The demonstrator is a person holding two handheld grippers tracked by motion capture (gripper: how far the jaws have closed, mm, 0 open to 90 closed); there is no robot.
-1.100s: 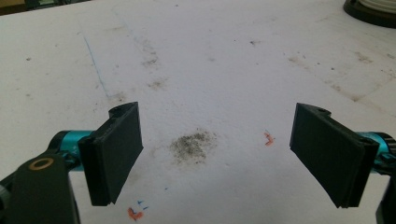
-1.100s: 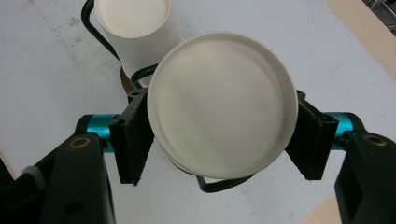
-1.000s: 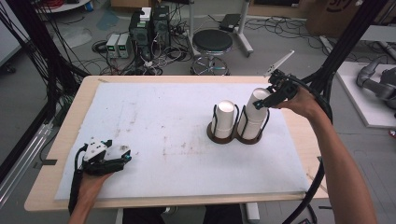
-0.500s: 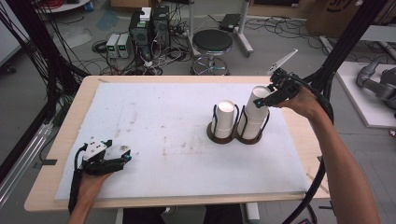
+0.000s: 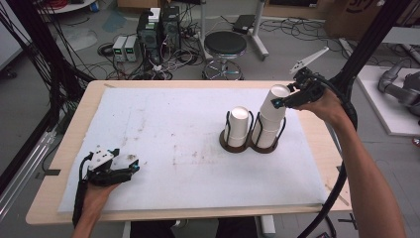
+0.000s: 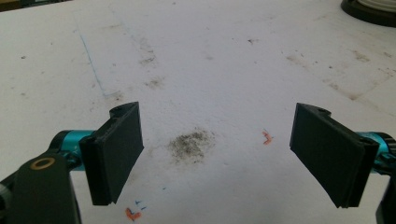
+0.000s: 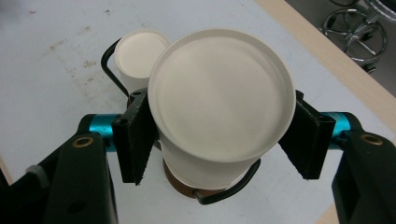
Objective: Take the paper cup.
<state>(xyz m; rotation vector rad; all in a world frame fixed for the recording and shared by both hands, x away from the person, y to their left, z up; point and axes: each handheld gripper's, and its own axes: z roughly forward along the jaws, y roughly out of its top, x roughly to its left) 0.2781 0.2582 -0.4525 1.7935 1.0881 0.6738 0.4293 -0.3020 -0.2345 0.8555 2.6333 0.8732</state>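
The top paper cup [image 7: 219,93] sits between the jaws of the right gripper [image 7: 219,140], one black pad against each side just below its rim. We see the jaws closed on it, with the cup's open mouth facing the right gripper view. In the high view this cup [image 5: 275,101] tilts at the top of a stack of cups [image 5: 267,126] that stands in the right ring of a dark wire holder [image 5: 250,145].

Beyond the jaws and to their left in the right gripper view, a second stack of cups [image 7: 140,51] stands in the holder's other ring, just beside the held cup. A wire loop of the holder [image 7: 109,63] rises next to it, close to the left pad. A second loop curves below the held cup.

The left gripper [image 6: 219,154] rests low near the front left corner of the table, well apart from the cups. Its jaws stand wide apart with nothing between them. Between and ahead of them we see only a grey smudge [image 6: 191,144] and small red marks [image 6: 267,136] on the white mat [image 5: 173,124].

The mat covers most of a light wooden table [image 5: 317,148]. Behind the table stand a round black stool [image 5: 225,47], electronic boxes [image 5: 158,29] and loose cables [image 5: 44,59] on a grey floor.
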